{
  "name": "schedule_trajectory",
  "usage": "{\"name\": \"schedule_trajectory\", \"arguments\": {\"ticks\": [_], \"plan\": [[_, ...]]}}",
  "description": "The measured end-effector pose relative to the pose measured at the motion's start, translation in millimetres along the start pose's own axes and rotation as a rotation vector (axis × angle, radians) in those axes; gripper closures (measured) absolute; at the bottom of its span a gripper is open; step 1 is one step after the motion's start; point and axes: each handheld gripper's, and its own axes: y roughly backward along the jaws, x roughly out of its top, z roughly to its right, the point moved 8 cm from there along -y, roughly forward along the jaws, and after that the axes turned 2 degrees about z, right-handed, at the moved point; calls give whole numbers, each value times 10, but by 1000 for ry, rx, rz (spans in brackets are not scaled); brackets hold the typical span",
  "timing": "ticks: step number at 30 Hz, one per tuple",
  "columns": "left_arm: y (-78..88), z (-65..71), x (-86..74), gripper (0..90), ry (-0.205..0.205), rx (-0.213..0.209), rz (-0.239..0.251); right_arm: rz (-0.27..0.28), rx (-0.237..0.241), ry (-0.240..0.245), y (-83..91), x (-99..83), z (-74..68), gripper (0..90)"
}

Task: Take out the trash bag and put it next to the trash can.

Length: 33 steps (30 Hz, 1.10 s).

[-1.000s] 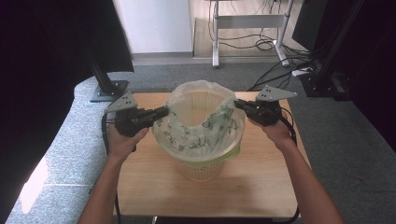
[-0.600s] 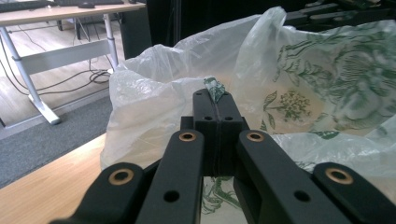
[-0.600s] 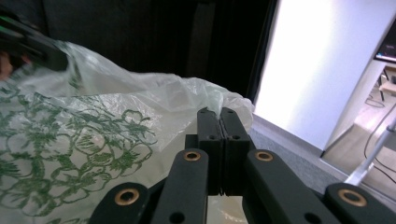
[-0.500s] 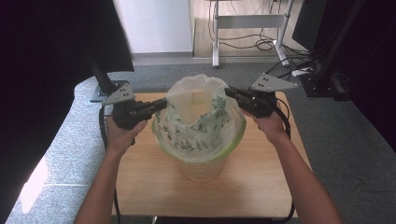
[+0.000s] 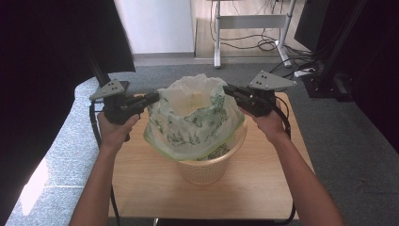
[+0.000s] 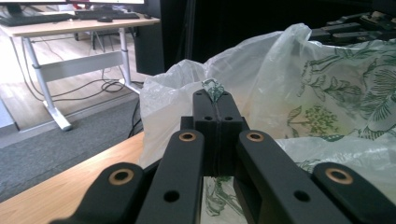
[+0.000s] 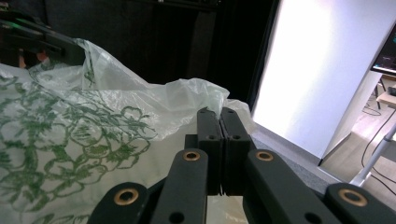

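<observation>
Counter (image 5: pixel 141 188): pale wood, flat, rectangular.
Basket (image 5: pixel 207 170): cream woven plastic, round, on the counter.
Bag (image 5: pixel 197 122): thin translucent film, green leaf print, mouth stretched above the basket.
Left hand-held gripper (image 5: pixel 155 97), right hand-held gripper (image 5: pixel 227 89): each clamped on the bag's rim.
Risk: film may tear or slip if overstretched.

**What the bag hides**

The bag (image 5: pixel 195 120) drapes over the basket (image 5: pixel 207 170), hiding its rim and inside between both grippers. Film pinched inside the left gripper (image 6: pixel 215 100) and right gripper (image 7: pixel 218 116) is hidden.
</observation>
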Motion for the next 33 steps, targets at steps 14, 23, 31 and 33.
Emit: {"name": "schedule_trajectory", "arguments": {"ticks": [14, 23, 31, 33], "plan": [[-29, -32, 165, 900, -24, 21, 43, 54, -44, -8, -11, 107, 71, 881], [-18, 104, 273, 900, -54, 15, 76, 99, -38, -9, 73, 180, 36, 864], [-51, 278, 205, 900, -66, -29, 52, 94, 22, 6, 117, 120, -114, 870], [-62, 307, 192, 900, -72, -35, 45, 88, 38, 0, 120, 90, -141, 870]]}}
